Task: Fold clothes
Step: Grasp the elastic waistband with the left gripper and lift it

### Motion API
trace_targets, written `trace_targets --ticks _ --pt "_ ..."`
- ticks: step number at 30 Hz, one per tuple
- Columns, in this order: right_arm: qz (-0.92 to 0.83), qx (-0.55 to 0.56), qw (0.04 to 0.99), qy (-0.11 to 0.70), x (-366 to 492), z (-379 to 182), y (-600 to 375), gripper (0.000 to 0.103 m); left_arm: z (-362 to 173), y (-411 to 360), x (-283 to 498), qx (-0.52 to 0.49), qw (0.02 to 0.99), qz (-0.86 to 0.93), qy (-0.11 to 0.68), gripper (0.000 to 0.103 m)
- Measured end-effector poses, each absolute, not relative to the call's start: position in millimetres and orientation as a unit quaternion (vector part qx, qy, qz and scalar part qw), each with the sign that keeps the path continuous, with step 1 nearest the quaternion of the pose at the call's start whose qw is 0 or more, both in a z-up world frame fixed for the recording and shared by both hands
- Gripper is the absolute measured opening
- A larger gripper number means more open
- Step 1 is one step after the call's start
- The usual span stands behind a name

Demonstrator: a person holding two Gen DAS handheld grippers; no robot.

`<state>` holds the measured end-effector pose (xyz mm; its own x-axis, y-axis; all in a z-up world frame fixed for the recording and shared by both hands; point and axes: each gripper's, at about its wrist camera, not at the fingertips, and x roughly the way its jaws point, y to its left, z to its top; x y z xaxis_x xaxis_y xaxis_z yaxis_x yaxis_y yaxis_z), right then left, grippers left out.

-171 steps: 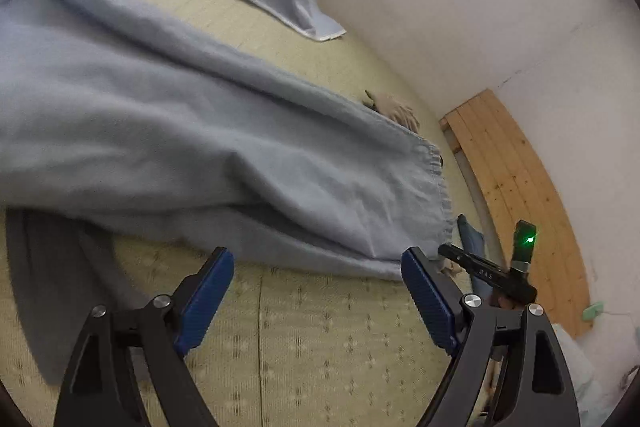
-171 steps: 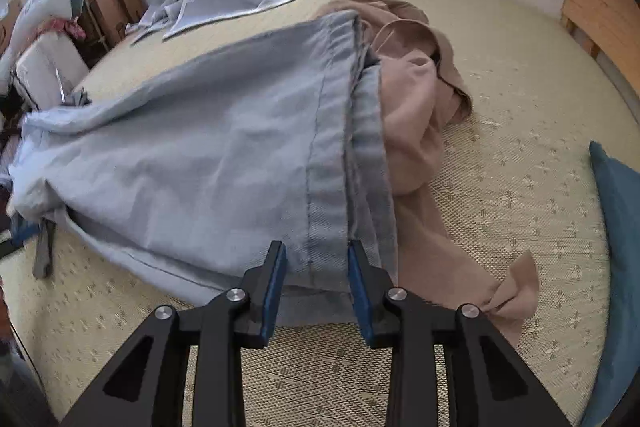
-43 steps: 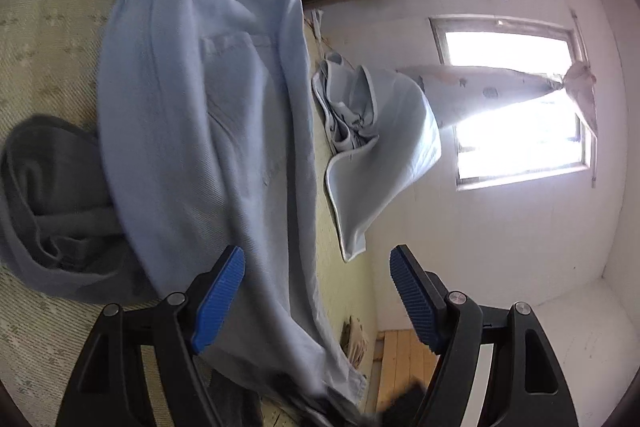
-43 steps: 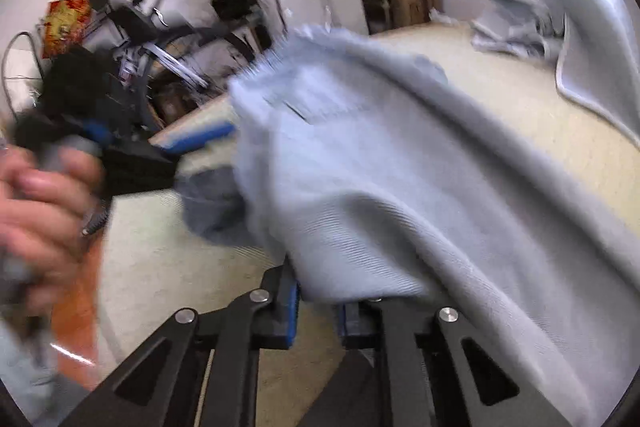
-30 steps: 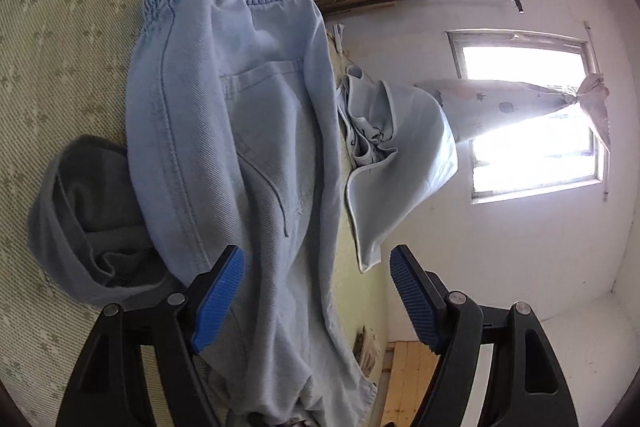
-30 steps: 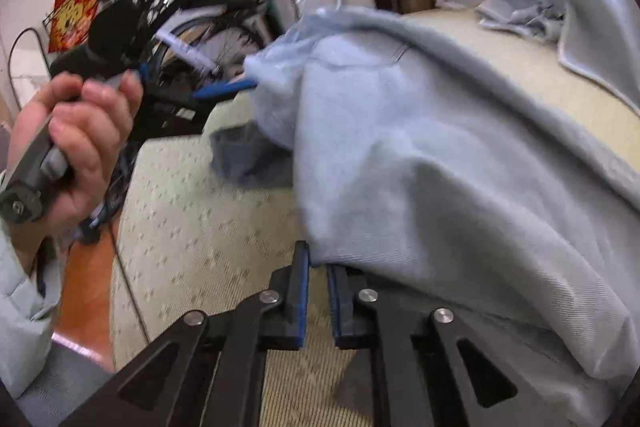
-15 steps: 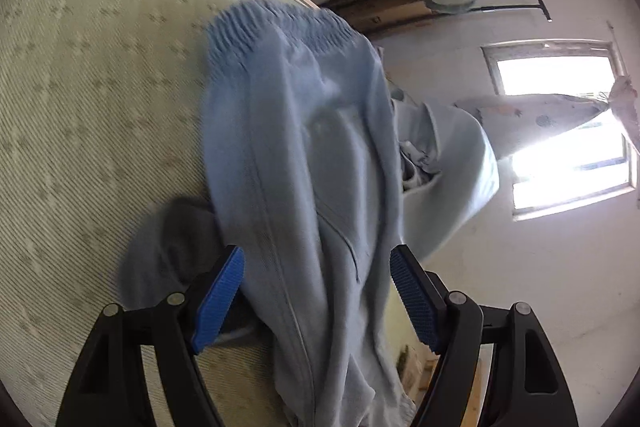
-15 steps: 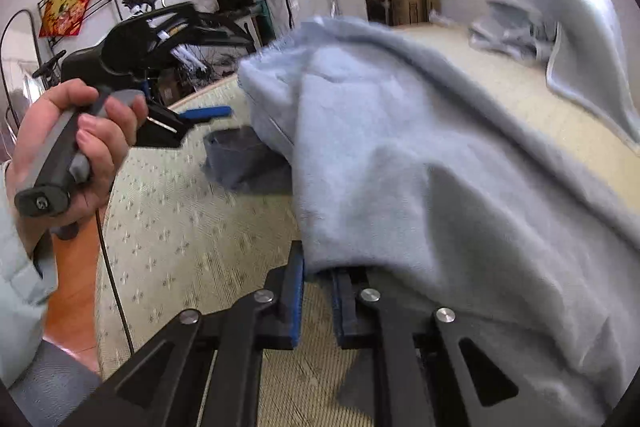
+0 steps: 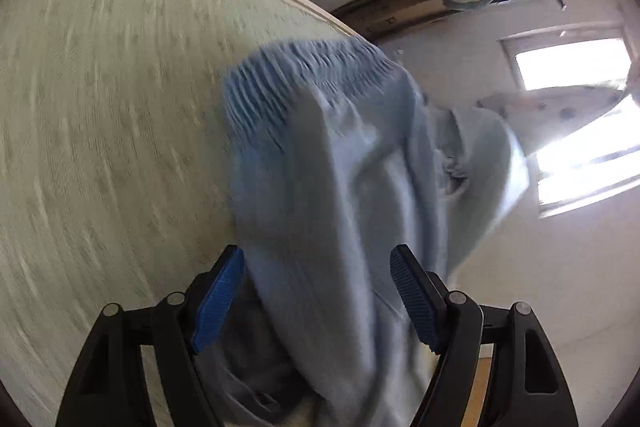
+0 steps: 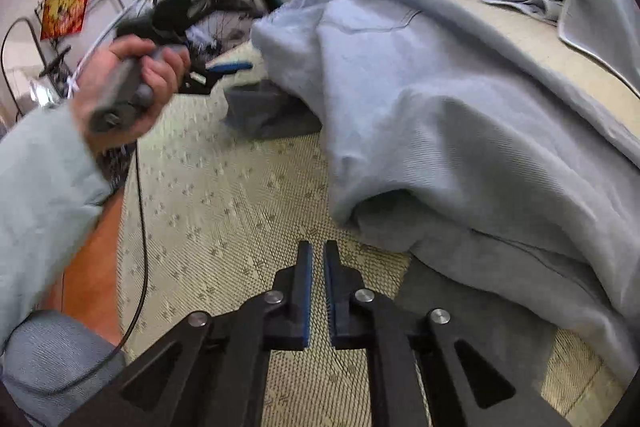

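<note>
Trousers (image 10: 460,115) on mat (image 10: 224,211) (folded over)

Trousers (image 10: 460,115): pale blue denim. Garment beneath (image 10: 264,111): dark grey. Mat (image 10: 224,211): cream-green weave with small repeating motifs. Fingers (image 9: 218,301): black with blue ribbed pads.

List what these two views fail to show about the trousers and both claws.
- Left wrist view: motion blur smears the blue trousers; whether the open left claw touches them is unclear.
- Right wrist view: the trouser legs run off the right edge.
- Right wrist view: the grey garment is mostly buried under the trousers.
- Right claw: nearly shut, nothing between its fingers.
</note>
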<state>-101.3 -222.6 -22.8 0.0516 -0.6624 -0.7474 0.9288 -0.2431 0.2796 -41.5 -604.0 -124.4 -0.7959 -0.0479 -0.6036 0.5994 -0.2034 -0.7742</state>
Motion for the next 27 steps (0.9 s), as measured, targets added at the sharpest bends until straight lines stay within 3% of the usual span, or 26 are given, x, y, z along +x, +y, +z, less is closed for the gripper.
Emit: trace_targets --ticks 8,13,16,21,27 --pt "-0.684 0.420 0.584 0.122 -113.0 -14.0 -203.4 0.008 -157.1 -633.3 -67.1 0.221 0.178 -0.720 0.633 0.078" --pt "-0.688 0.419 0.581 0.113 -114.3 -7.6 -195.0 0.008 -163.7 -647.0 -84.5 0.235 0.186 -0.714 0.632 0.031" --pt "-0.693 0.420 0.576 0.111 -117.6 -3.3 -185.8 0.009 -156.7 -651.3 -79.4 0.226 0.189 -0.718 0.631 0.014" --pt "-0.704 0.418 0.566 0.099 -126.7 6.3 -164.8 0.009 -120.9 -641.6 -63.8 0.197 0.206 -0.771 0.569 0.013" --pt "-0.716 0.428 0.543 0.097 -138.0 7.3 -144.0 0.009 -166.5 -657.6 -60.2 0.219 0.177 -0.720 0.634 0.022"
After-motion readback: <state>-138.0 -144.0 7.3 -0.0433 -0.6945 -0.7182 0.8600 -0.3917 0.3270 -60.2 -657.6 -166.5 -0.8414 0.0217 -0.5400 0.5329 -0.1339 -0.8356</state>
